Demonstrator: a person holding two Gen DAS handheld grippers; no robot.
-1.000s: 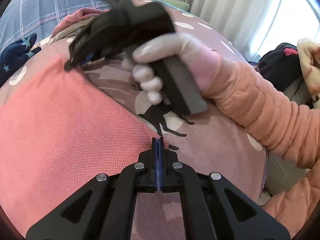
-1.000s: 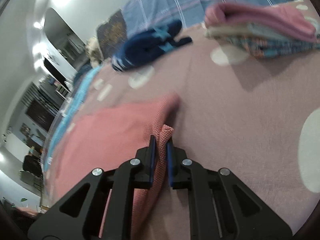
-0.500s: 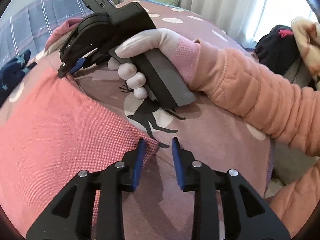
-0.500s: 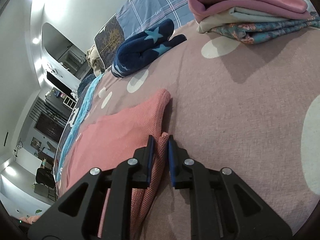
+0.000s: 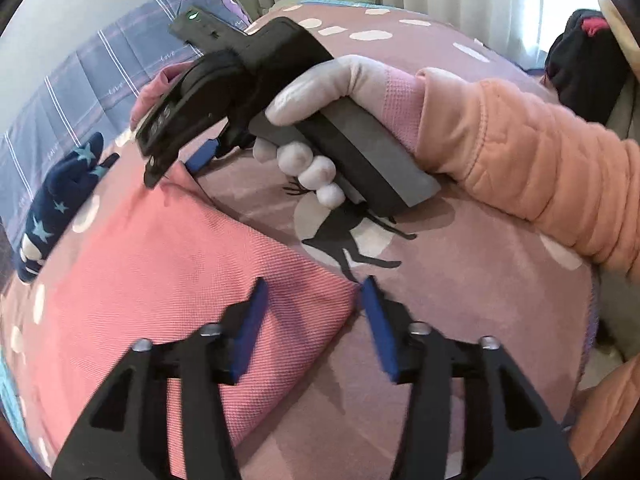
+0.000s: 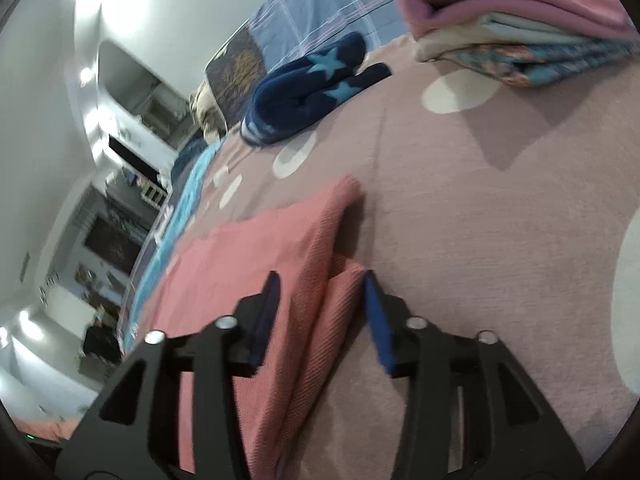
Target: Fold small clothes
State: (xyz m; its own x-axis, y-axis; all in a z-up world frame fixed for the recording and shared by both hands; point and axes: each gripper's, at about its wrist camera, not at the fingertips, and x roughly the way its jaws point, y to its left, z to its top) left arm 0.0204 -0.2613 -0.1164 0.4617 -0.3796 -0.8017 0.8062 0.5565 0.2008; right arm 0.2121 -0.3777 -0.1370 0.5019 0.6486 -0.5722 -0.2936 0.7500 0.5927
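- The pink cloth (image 5: 160, 280) lies flat on the mauve bedspread (image 5: 460, 320), already doubled over, with its near corner between the fingers of the left gripper (image 5: 314, 312).
- The left gripper's jaws are opening; the corner sits between the blue pads (image 5: 252, 320) but neither pad presses on it, so it lies loose on the bed.
- The right gripper (image 6: 320, 312) is at the cloth's far corner, held in a gloved hand (image 5: 320, 128). Its jaws are opening too, and the layered edge of the cloth lies between them unpinched.
- Beyond the right fingers sit a navy star-print garment (image 6: 308, 84) and a stack of folded clothes (image 6: 520, 32), both well apart from the cloth.
- Handling, as I judge it: the cloth looks like a thin, textured knit, light and limp. It should drape and sag once lifted, and the layers may slide over each other.
- It does not look fragile or slippery; the ribbed weave should give the pads good purchase.
- Best hold for another fold: pinch both layers together at two corners along one edge, one gripper at each, close to the edge, so the doubled cloth stays aligned.
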